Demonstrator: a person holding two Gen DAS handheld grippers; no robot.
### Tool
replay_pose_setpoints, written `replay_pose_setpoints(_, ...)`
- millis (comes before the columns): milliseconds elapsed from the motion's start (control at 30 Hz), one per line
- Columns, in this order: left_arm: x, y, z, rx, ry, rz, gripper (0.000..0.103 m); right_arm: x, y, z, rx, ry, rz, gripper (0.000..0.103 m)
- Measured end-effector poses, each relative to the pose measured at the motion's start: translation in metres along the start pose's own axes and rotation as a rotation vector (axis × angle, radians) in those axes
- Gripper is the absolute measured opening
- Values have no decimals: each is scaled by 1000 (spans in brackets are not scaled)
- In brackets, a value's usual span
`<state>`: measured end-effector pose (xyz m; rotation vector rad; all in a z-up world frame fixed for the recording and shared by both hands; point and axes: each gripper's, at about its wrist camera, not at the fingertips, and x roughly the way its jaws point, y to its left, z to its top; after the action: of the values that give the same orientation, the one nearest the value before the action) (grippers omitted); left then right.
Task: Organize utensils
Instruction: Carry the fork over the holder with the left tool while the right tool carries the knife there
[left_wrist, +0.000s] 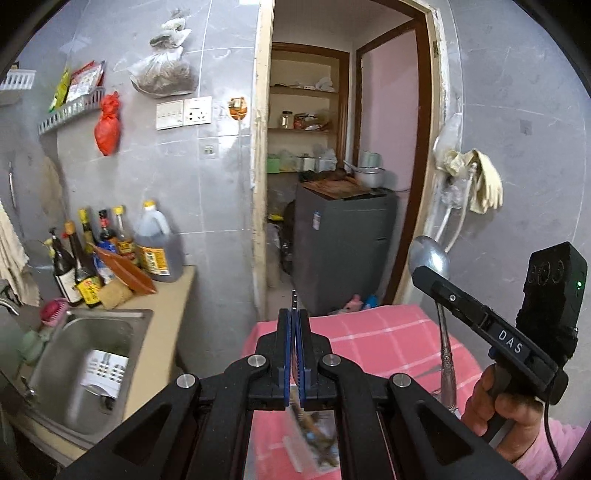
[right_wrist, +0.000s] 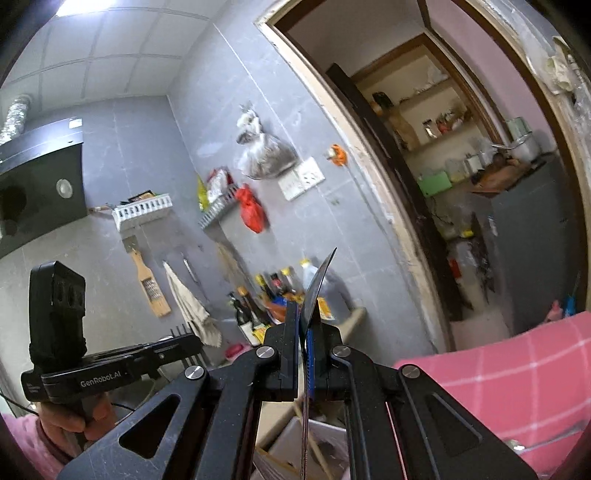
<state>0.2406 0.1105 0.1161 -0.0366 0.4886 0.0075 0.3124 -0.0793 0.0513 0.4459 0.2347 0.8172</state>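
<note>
Above pink cloth | left tongs clamp fork | right tongs clamp spoon

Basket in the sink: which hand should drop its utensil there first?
Left, likely: the left gripper, shut on the fork, is nearer the basket; the right gripper, holding the spoon, is over the cloth.

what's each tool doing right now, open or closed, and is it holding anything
Left tool: closed on a fork, tines sticking out in front.
Right tool: closed on a spoon, bowl up.
</note>
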Motion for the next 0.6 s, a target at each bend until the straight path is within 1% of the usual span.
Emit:
replay_pose_setpoints(133, 11, 0, -10, 31, 3, 23, 3, 17, -6, -28, 28, -9, 40, 4)
replay_pose_setpoints(233, 18, 0, -23, 54, 5, 29, 3, 25, -14, -51, 46, -8, 52, 4)
replay_pose_setpoints(333, 24, -3, -35, 74, 3, 29, 3, 29, -19, -67, 29, -18, 48, 4)
replay_pose_setpoints(500, 31, -12, -53, 119, 3, 27, 3, 29, -22, -77, -11, -37, 31, 4)
replay_pose_setpoints(600, 34, -16, -59, 127, 5, 14, 3, 29, -23, -80, -34, -46, 30, 4)
